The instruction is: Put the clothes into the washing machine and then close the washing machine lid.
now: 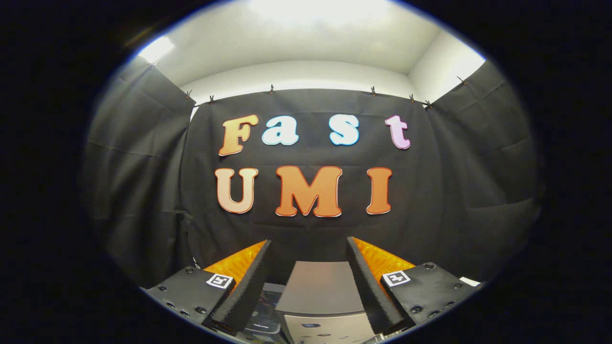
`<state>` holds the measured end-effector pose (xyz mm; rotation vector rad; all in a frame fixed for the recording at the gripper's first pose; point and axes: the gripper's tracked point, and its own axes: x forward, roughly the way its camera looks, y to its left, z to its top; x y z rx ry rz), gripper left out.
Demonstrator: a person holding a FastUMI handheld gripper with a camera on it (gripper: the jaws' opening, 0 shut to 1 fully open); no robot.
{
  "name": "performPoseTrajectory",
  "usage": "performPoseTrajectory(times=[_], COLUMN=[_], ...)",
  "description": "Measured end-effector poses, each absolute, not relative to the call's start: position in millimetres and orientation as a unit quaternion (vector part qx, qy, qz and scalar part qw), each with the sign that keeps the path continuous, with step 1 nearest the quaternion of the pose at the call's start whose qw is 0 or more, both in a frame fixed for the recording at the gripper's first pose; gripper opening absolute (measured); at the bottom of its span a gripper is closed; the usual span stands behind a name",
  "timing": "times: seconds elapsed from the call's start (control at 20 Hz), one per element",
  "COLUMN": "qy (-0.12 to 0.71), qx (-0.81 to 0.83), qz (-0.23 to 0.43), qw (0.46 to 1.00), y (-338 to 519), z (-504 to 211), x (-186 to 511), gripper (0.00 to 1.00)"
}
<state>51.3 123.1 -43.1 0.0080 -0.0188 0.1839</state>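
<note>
1. The jaws (308, 248) are standing released, spread well apart with nothing between their pads, and they are pointing level toward the booth's black cloth wall (143, 181).
2. The two fingers (248, 282) are rising from the bottom of the frame, one left of centre and one right of centre, each carrying a small square marker tag (220, 280) on its black mount.
3. The washing machine (321, 296) is sitting low in the frame, in the gap between the fingers and just ahead of them; its grey lid (320, 285) is showing as a flat slab, and whether it is raised or lying shut cannot be told from here.
4. Below the lid, a paler front panel (320, 329) with small marks is showing at the very bottom centre.
5. A dark item (265, 315) is lying just left of the machine, beside the left finger; it is too cropped and dim to name.
6. The white ceiling (306, 43) is glowing brightly across the top of the frame, above the cloth, which is hanging from small clips (271, 89).
</note>
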Motion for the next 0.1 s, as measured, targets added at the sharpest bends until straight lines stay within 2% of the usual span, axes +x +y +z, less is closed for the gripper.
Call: performPoseTrajectory(times=[0.1], qy=[-0.017], qx=[0.007], qz=[0.086], qw=[0.996], y=[90], z=[-39], x=[37], gripper=[0.99])
